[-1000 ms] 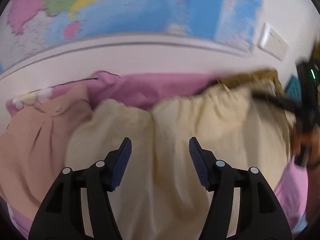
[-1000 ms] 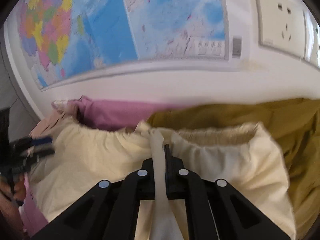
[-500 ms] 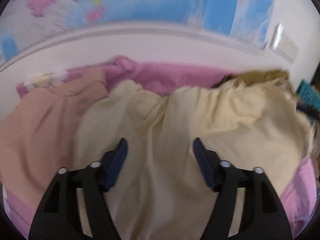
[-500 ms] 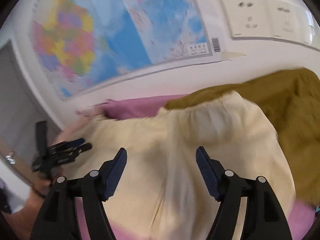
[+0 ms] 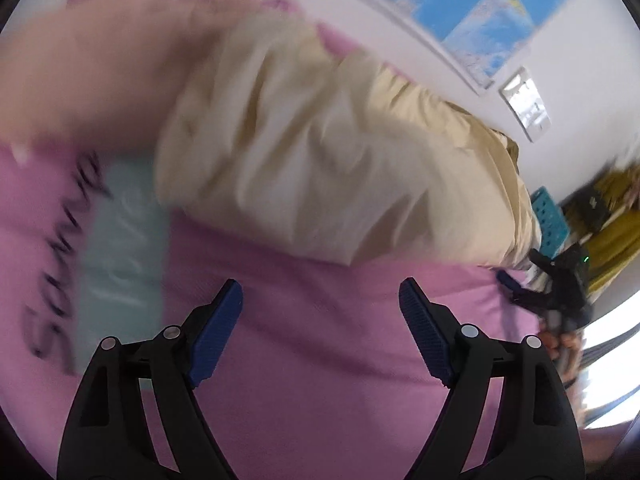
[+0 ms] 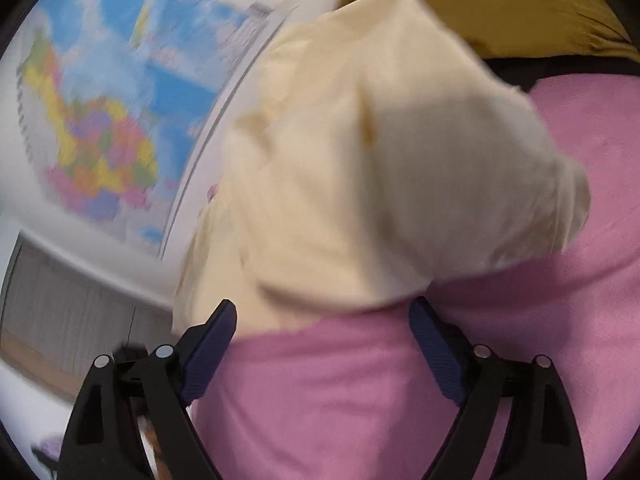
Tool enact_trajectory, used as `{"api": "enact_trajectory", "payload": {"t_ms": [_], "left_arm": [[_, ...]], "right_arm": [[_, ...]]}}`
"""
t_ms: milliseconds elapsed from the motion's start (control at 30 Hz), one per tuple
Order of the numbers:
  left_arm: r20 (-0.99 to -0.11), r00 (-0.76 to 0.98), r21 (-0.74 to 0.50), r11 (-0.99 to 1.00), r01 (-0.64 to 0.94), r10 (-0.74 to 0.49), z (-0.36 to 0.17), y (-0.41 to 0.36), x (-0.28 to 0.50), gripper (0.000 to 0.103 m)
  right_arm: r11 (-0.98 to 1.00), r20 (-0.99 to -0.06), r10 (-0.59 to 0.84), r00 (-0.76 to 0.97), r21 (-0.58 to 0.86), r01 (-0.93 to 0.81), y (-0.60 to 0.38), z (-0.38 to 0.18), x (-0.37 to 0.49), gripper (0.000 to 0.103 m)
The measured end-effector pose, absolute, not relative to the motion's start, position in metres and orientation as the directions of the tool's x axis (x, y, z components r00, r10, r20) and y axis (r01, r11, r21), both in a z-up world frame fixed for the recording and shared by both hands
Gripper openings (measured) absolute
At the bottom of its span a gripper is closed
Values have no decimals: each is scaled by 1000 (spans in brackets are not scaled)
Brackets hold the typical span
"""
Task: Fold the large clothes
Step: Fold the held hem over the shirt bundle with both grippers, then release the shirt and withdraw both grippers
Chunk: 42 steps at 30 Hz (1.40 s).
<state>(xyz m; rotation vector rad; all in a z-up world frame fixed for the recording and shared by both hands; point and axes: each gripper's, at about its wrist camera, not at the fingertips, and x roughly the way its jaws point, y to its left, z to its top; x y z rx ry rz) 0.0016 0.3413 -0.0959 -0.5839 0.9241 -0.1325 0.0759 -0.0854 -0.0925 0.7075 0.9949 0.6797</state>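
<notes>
A pink bedsheet [image 5: 320,360] covers the bed, printed with blurred dark lettering [image 5: 60,264] and a pale teal panel [image 5: 120,248]. A cream garment [image 5: 320,152] lies bunched on it toward the wall-side edge, between a peach garment [image 5: 100,80] and a mustard garment [image 6: 500,8].
</notes>
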Motion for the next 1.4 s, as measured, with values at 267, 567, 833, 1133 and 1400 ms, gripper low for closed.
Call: {"api": "enact_trajectory", "payload": {"t_ms": [267,567,833,1133,1400], "left_arm": [[-623,658,-664,731,-158,-423,-98,344,40,97],[-543,708,-725,677,-125,-452,-68,347,29,13],[-634,631,-621,780,-72,-447,-65,327,-44,34],[-715,677,-325,940,-104,-172,-32,302,-88,67],[-629,774,5,996,-88,71,22,253,-107,90]], "right_arm": [[620,-489,682,544,781,-76,-77,-91,98,88],[550,-371,776,511,794,-259,-91,-42,83,15],[615,-486,773,408,733,-291,-117,-36,21,30],[748,-639,663,390,590,-304,-132,-50,-5,77],[771,-603,627,493,393,-501,-154,6,-58,77]]}}
